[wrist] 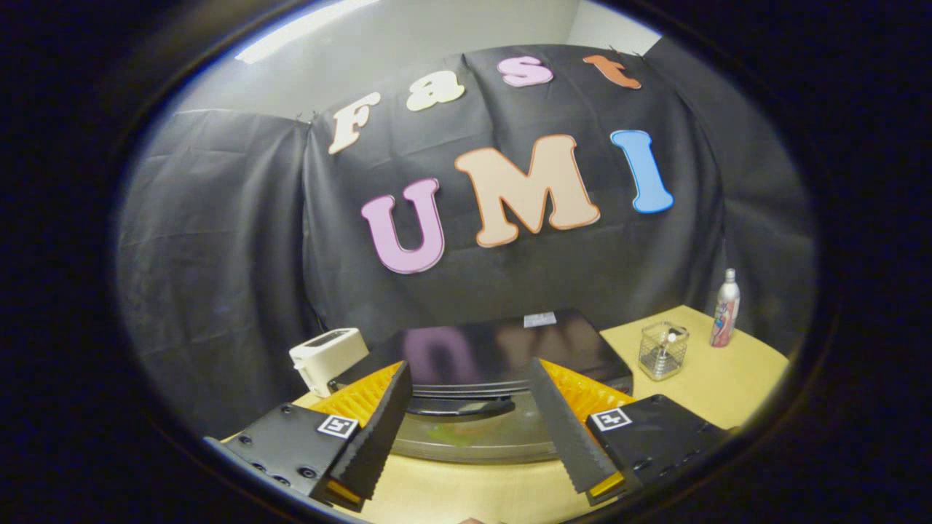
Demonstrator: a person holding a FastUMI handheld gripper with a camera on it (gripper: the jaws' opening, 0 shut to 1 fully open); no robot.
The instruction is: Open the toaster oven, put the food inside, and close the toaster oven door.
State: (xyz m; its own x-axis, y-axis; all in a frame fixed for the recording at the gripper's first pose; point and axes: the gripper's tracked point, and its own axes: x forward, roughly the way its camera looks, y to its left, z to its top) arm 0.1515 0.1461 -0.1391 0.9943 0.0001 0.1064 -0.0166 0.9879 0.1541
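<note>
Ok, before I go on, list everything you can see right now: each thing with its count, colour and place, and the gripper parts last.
toaster oven: one, black with a glossy top, on the table just beyond the fingers; its glass door faces the fingers and looks shut.
toaster: one, white, beside the oven at the table's far edge.
glass holder: one, clear, with small items inside that I cannot make out, on the table on the oven's other side.
bottle: one, silver with a coloured label, past the glass holder near the cloth wall.
table: one, light wood, under everything.
fingers: two, spread apart, nothing between them, pointing at the oven door.
</note>
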